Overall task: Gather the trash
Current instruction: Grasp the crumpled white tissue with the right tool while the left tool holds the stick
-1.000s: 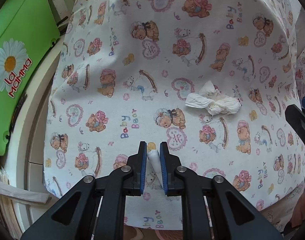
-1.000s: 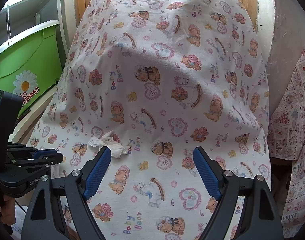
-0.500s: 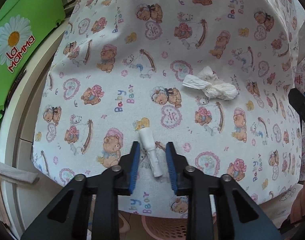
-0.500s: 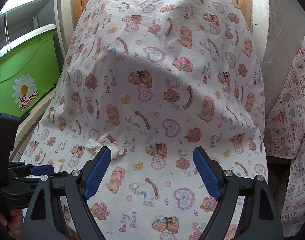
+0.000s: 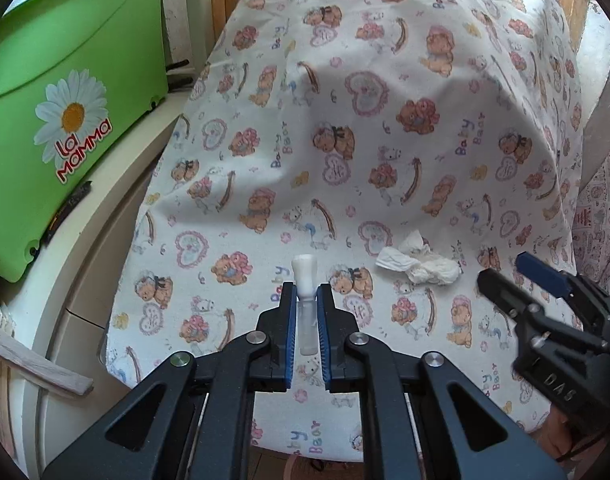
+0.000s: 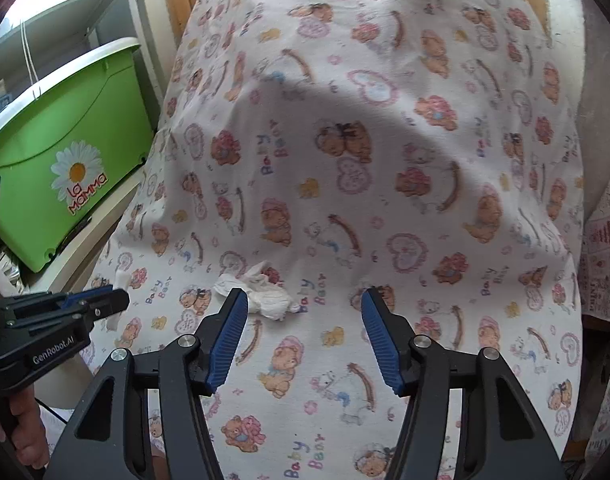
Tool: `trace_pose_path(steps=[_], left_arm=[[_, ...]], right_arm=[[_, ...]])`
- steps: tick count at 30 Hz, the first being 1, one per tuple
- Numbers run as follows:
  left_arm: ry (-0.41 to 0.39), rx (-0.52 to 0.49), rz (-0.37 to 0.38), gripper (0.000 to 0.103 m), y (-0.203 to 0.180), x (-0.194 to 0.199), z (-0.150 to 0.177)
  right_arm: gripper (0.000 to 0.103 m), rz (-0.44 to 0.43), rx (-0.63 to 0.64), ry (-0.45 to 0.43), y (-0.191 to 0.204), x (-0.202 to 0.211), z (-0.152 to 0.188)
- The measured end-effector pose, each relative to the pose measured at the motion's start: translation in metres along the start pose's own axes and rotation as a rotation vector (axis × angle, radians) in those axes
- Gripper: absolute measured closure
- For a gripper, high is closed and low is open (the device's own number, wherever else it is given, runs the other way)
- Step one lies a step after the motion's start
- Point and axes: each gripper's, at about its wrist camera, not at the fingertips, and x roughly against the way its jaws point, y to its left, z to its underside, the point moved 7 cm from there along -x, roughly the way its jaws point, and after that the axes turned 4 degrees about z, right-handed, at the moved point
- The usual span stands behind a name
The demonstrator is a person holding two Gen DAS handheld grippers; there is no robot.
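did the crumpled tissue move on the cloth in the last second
No. The crumpled tissue lies by the same pink heart and teddy print as before in the left wrist view; its shift in frame is camera motion. The left gripper holds the small white tube.

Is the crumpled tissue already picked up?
No, the crumpled tissue lies on the bear cloth, ahead of the open right gripper.

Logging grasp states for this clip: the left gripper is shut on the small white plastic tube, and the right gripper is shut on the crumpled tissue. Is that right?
Not quite. The right gripper is open, jaws spread wide; the crumpled tissue lies loose on the teddy-bear cloth by its left finger, as the right wrist view shows. The left gripper is indeed shut on the small white plastic tube.
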Motion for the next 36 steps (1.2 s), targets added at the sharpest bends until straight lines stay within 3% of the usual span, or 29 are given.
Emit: trace_pose_path(steps=[3, 6, 9, 15, 17, 18, 24, 36], left_arm=[[-0.02, 0.011, -0.014, 0.094, 0.002, 0.0, -0.006], [-0.022, 0.014, -0.026, 0.094, 0.002, -0.001, -0.002], [-0.019, 0.012, -0.032, 0.094, 0.005, -0.004, 0.001], [-0.02, 0.012, -0.052, 0.094, 0.012, -0.008, 0.004], [-0.024, 0.017, -0.063, 0.094, 0.016, -0.007, 0.004], [-0.026, 0.02, -0.065, 0.094, 0.017, -0.006, 0.003], [-0.045, 0.036, -0.057, 0.094, 0.022, 0.002, 0.003], [-0.077, 0.035, -0.057, 0.094, 0.022, 0.017, 0.013]], right_arm=[[0.042, -0.034, 0.094, 0.056, 0.023, -0.019, 0.005], [0.044, 0.0, 0.128, 0.084, 0.032, -0.037, 0.01], [0.053, 0.019, 0.114, 0.118, 0.032, -0.054, 0.014], [0.078, 0.04, 0.053, 0.119, 0.025, -0.066, 0.013], [0.096, 0.021, 0.018, 0.119, 0.022, -0.064, 0.011], [0.098, -0.001, -0.001, 0.122, 0.021, -0.063, 0.011], [0.099, -0.067, -0.047, 0.056, 0.017, -0.041, 0.003], [0.099, -0.068, 0.001, 0.014, 0.017, -0.001, 0.011]])
